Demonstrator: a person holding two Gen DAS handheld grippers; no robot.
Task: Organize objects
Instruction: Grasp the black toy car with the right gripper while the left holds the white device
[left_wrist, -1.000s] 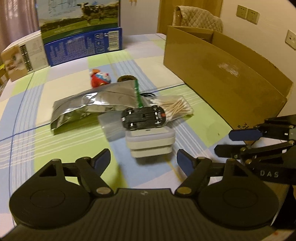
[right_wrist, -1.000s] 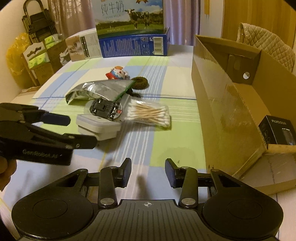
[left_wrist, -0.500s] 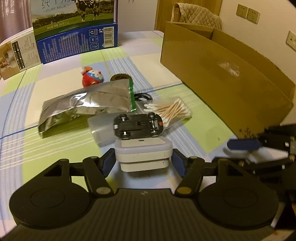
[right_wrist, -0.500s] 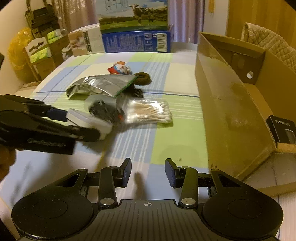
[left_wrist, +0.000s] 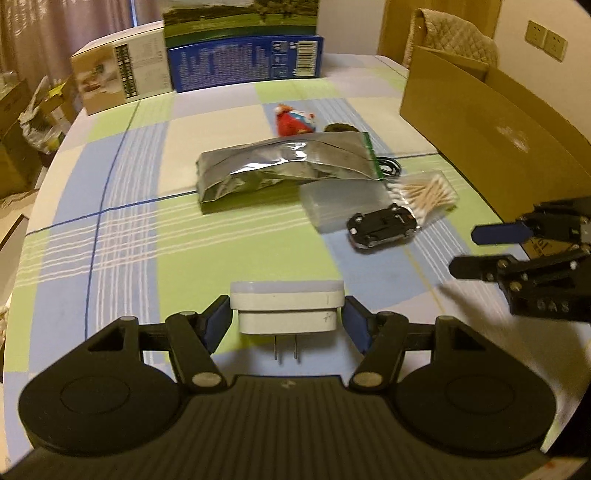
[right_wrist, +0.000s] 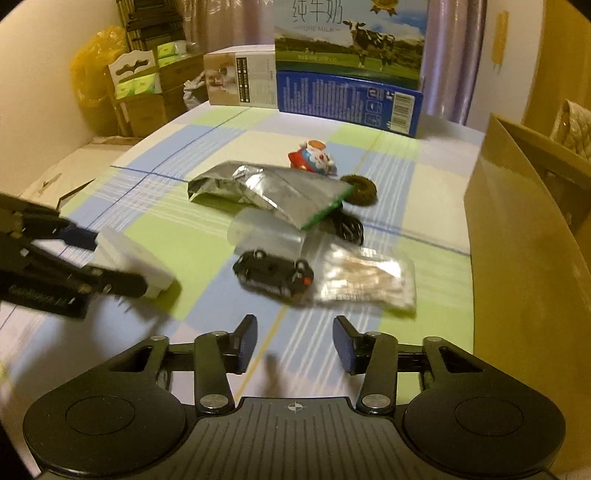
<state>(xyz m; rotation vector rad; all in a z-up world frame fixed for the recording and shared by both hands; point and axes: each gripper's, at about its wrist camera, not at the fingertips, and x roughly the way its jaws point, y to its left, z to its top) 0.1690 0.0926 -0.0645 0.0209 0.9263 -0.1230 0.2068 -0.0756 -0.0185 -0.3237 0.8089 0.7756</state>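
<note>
My left gripper (left_wrist: 286, 314) is shut on a white plug-in adapter (left_wrist: 286, 306), prongs toward the camera, held clear of the pile. In the right wrist view the adapter (right_wrist: 129, 266) and left gripper (right_wrist: 107, 258) show at the left. A black toy car (left_wrist: 382, 227) lies upside down on the cloth beside a bag of cotton swabs (left_wrist: 428, 194). My right gripper (right_wrist: 294, 332) has its jaws opening with nothing between them, just short of the toy car (right_wrist: 273, 273). A silver foil pouch (right_wrist: 269, 188) lies behind.
A translucent plastic box (left_wrist: 340, 205), a black cable (right_wrist: 347, 225), a brown ring (right_wrist: 360, 188) and a red figurine (right_wrist: 312, 157) lie around the pouch. A big cardboard box (right_wrist: 517, 240) stands at the right. Milk cartons (right_wrist: 351, 74) line the far edge.
My left gripper closed on the adapter and drew it back out of the pile. The toy car slid off it onto the cloth. My right gripper's jaws widened.
</note>
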